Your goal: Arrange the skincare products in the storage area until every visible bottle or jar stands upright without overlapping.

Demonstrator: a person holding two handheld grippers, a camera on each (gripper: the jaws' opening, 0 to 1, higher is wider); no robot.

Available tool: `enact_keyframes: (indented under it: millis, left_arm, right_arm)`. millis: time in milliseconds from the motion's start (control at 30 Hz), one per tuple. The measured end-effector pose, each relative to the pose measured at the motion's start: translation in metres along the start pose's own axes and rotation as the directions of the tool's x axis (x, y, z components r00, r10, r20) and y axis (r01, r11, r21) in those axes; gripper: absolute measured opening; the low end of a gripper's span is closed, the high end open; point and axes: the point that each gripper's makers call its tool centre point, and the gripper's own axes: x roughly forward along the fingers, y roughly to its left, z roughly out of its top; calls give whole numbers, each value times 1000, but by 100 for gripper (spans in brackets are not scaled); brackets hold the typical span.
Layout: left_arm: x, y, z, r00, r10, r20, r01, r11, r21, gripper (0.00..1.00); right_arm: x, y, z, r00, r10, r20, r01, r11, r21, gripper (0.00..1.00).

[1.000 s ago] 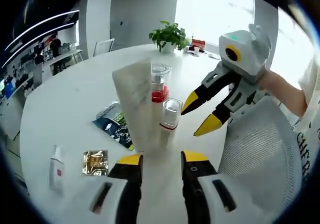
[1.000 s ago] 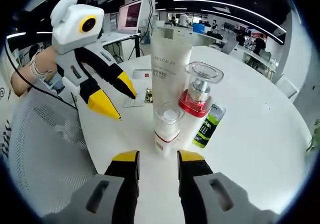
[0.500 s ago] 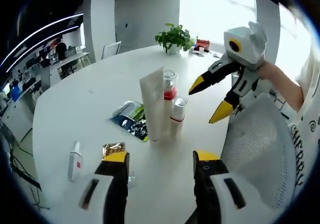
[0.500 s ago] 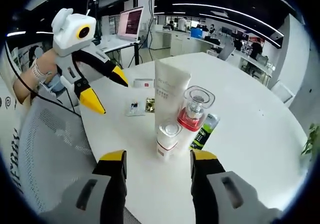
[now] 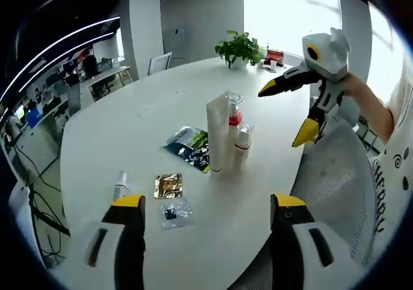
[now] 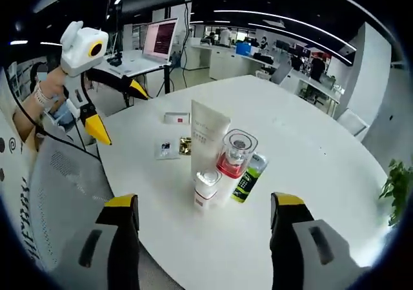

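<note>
A round white table (image 5: pixel 129 135) carries a standing cream tube (image 6: pixel 206 137), a red-collared pump bottle (image 6: pixel 234 154) and a small white bottle (image 6: pixel 206 186), with a dark sachet (image 5: pixel 189 147), gold packet (image 5: pixel 168 185), clear packet (image 5: pixel 175 213) and small tube (image 5: pixel 120 186) lying flat nearby.

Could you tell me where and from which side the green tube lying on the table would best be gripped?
The green tube lies flat, its cap end pointing away from the standing white tube and bottles. I would probably close the right gripper across its narrow mid-body from above, on the open side away from the bottles.

White tube (image 5: pixel 218 132), red-collared bottle (image 6: pixel 233 156), small bottle (image 6: pixel 206 188), upright, clustered
</note>
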Motion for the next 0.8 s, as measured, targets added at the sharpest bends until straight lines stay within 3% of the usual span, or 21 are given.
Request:
enact_keyframes:
  millis: [133, 433, 800]
  left_arm:
    - [-8, 7, 1, 999, 36, 11, -36, 999, -16, 86]
    - [-19, 13, -2, 998, 66, 10, -65, 998, -22, 97]
    - [-20, 17, -7, 997, 71, 0, -71, 996, -50, 99]
  right_arm:
    - [-3, 0, 1, 1000, -9, 1, 9, 1000, -4, 93]
    - [-6, 3, 7, 1000, -21, 15, 21, 1000, 7, 98]
    - [-5, 6, 9, 1000, -10, 7, 10, 1000, -9, 99]
